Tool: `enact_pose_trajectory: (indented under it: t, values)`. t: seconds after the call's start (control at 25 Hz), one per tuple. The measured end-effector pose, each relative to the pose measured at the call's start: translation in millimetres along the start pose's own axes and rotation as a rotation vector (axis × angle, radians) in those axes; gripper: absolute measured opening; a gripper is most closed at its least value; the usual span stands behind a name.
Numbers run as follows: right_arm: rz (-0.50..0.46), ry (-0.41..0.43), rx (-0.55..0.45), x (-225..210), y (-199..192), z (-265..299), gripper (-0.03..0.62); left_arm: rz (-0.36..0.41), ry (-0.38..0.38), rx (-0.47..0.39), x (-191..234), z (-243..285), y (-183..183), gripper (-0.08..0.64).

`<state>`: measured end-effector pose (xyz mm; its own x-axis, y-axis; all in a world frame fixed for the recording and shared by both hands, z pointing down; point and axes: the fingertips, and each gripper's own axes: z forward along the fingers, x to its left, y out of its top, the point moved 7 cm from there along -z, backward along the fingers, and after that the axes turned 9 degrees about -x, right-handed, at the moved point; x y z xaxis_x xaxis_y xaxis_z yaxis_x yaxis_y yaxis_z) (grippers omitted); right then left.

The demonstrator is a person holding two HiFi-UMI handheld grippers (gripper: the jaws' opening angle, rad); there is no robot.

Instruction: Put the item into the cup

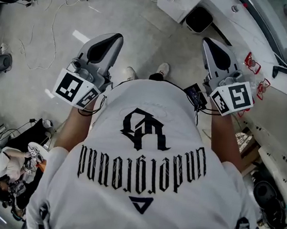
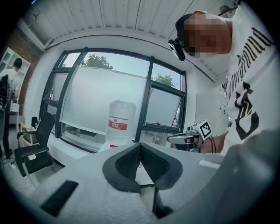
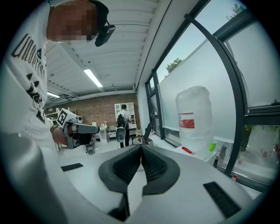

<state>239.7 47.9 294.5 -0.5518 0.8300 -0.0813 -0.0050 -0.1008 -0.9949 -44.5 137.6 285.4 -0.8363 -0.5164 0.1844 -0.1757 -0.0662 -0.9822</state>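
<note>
The person stands over a smooth grey concrete floor (image 1: 45,27), a white cotton T-shirt (image 1: 144,189) with black gothic lettering filling the head view, and holds both tools out in front of the body. The left gripper (image 2: 140,145) has its two jaws pressed together at the tips, the ribbed black rubber pads meeting in a narrow seam with nothing between them. Its pale moulded shell looks matt and faintly grainy. The right gripper (image 3: 141,147) is the same: curved dark pads closed on each other, empty. Each carries a white marker cube (image 1: 76,88) printed with black squares. Past the right gripper's jaws a small bright green cup (image 3: 212,146) sits on a white ledge (image 3: 199,154) under the dark-framed window (image 3: 205,65), just beside a tall translucent plastic water bottle (image 3: 195,118) with a red label. A thin red stick-like thing (image 3: 187,150) lies near the bottle's foot, too small to identify. Both grippers are well apart from the cup
</note>
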Motion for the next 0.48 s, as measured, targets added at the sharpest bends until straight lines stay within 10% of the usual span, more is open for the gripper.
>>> enact_pose_trajectory:
  t: [0.48]
  values:
    - [-0.03,-0.038,-0.013,83.4,9.6,11.1,0.017,-0.001,-0.038,-0.019,18.7,-73.9,11.6,0.012]
